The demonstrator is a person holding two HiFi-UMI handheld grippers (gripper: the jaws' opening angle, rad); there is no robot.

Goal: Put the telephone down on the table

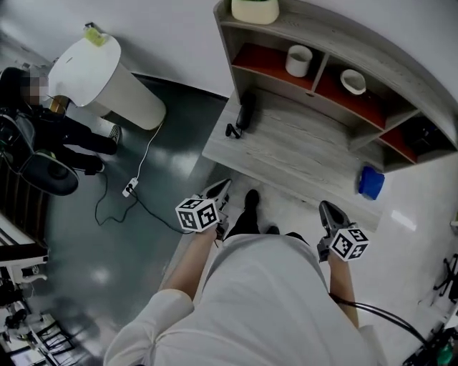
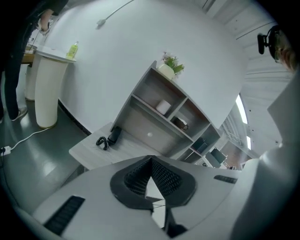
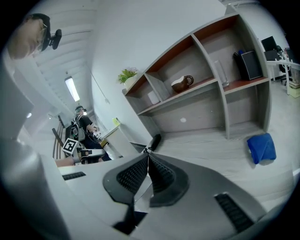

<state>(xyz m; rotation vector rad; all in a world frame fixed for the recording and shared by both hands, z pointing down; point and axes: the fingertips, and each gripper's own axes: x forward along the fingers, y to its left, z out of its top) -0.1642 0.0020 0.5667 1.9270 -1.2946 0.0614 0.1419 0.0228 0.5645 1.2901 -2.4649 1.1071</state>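
Note:
The black telephone handset (image 1: pixel 245 114) lies on the left end of the grey wooden table (image 1: pixel 300 154), its coiled cord (image 1: pixel 232 131) beside it, and nothing holds it. It also shows in the left gripper view (image 2: pixel 114 135) and the right gripper view (image 3: pixel 155 142). My left gripper (image 1: pixel 222 187) hangs shut and empty in front of the table's near left corner, well short of the phone. My right gripper (image 1: pixel 325 207) is shut and empty too, close to the table's front edge. In their own views the left gripper (image 2: pixel 151 159) and right gripper (image 3: pixel 148 157) have their jaws pressed together.
A shelf unit at the back of the table holds a white mug (image 1: pixel 298 60), a bowl (image 1: pixel 353 81) and a plant pot (image 1: pixel 255 10). A blue cloth (image 1: pixel 371 181) lies at the table's right. Left stand a white pedestal (image 1: pixel 107 75), a seated person (image 1: pixel 43 121) and a floor cable (image 1: pixel 129 187).

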